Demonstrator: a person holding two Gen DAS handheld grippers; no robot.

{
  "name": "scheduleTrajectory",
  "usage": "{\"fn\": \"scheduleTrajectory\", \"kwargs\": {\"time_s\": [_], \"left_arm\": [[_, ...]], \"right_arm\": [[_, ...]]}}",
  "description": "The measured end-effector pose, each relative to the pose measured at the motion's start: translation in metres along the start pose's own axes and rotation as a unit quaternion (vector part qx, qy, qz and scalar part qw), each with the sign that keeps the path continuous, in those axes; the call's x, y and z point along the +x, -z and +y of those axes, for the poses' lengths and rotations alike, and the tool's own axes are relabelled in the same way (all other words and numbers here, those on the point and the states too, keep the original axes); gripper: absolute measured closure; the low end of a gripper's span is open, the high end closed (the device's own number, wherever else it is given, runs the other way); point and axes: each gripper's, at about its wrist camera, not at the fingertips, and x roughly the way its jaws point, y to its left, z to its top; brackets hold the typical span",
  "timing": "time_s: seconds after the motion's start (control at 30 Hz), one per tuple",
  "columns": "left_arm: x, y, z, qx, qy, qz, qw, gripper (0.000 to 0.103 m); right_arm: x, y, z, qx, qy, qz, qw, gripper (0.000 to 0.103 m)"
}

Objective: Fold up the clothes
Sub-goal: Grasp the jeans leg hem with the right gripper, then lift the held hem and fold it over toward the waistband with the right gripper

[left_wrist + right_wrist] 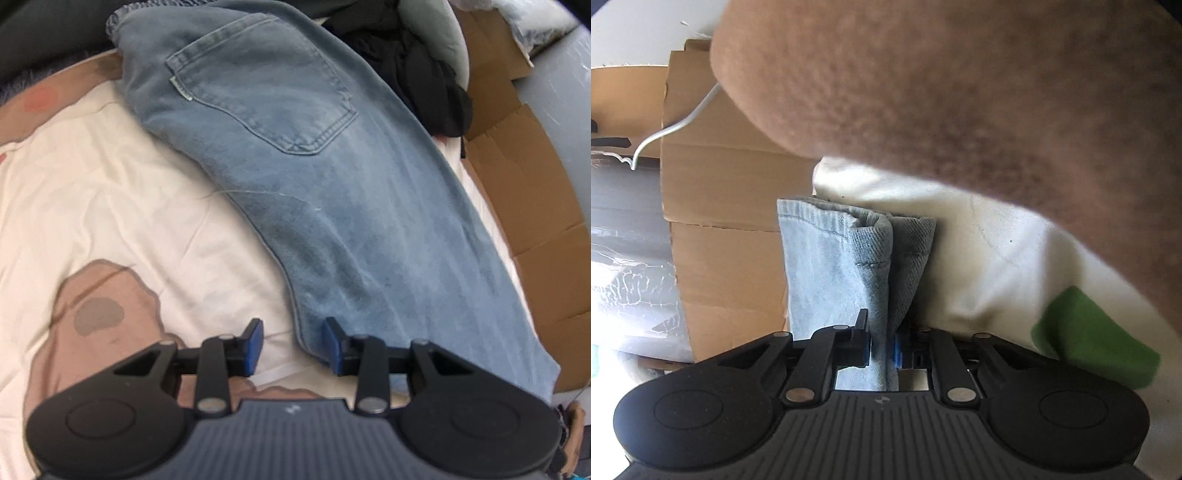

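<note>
Light blue jeans (332, 192) lie folded lengthwise on a cream bedspread (129, 206), back pocket up, waistband at the far top. My left gripper (293, 345) hovers open over the jeans' near left edge, its blue pads straddling that edge with only air and cloth below. In the right wrist view, my right gripper (881, 349) is shut on the jeans' leg ends (849, 258), whose hems stick up between the fingers. A person's bare forearm (960, 92) fills the top of that view.
Flattened cardboard (517, 184) runs along the bed's right side, also seen as cardboard (720, 240). Dark clothes (417, 62) are piled at the far right. The bedspread has brown patches (107, 302) and a green patch (1093, 339). A white wire hanger (676, 125) rests by the cardboard.
</note>
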Motion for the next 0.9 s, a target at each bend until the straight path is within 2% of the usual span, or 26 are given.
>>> {"fn": "scheduleTrajectory", "kwargs": {"time_s": [0.1, 0.17, 0.3, 0.4, 0.47, 0.57, 0.67, 0.77, 0.8, 0.83, 0.87, 0.9], "left_arm": [[0.0, 0.0, -0.001, -0.006, 0.018, 0.003, 0.9998, 0.064], [0.004, 0.001, -0.003, -0.003, 0.023, 0.006, 0.9997, 0.058], [0.017, 0.0, -0.009, 0.016, 0.022, 0.006, 0.9996, 0.058], [0.027, -0.005, -0.011, 0.016, 0.03, 0.002, 0.9994, 0.056], [0.032, -0.008, -0.012, 0.013, 0.04, -0.001, 0.9991, 0.051], [0.035, -0.011, -0.009, 0.016, 0.056, 0.001, 0.9983, 0.049], [0.034, -0.007, -0.005, 0.007, 0.065, 0.003, 0.9979, 0.052], [0.032, -0.003, -0.001, -0.006, 0.072, 0.003, 0.9974, 0.056], [0.032, -0.001, 0.001, -0.01, 0.074, 0.004, 0.9972, 0.058], [0.031, 0.001, 0.002, -0.014, 0.076, 0.004, 0.997, 0.07], [0.031, 0.002, 0.004, -0.018, 0.079, 0.004, 0.9967, 0.078], [0.03, 0.004, 0.005, -0.022, 0.081, 0.004, 0.9964, 0.078]], "right_arm": [[0.001, 0.001, -0.001, 0.003, -0.002, -0.002, 1.0, 0.091], [0.0, 0.001, 0.0, 0.005, -0.011, 0.0, 1.0, 0.095], [-0.009, -0.001, 0.005, 0.01, -0.051, 0.002, 0.999, 0.095], [-0.011, -0.002, 0.008, 0.014, -0.065, 0.001, 0.998, 0.095], [-0.009, -0.001, 0.005, 0.02, -0.065, -0.001, 0.998, 0.095], [-0.004, 0.001, -0.004, 0.032, -0.05, -0.002, 0.998, 0.093], [0.001, 0.001, -0.019, 0.061, -0.027, -0.002, 0.998, 0.091], [0.002, 0.002, -0.021, 0.056, -0.021, -0.01, 0.998, 0.092], [0.002, 0.003, -0.021, 0.053, -0.02, -0.013, 0.998, 0.095], [0.002, 0.003, -0.022, 0.05, -0.018, -0.017, 0.998, 0.095], [0.001, 0.005, -0.02, 0.047, -0.013, -0.019, 0.999, 0.096], [-0.001, 0.007, -0.017, 0.047, -0.009, -0.023, 0.999, 0.097]]}}
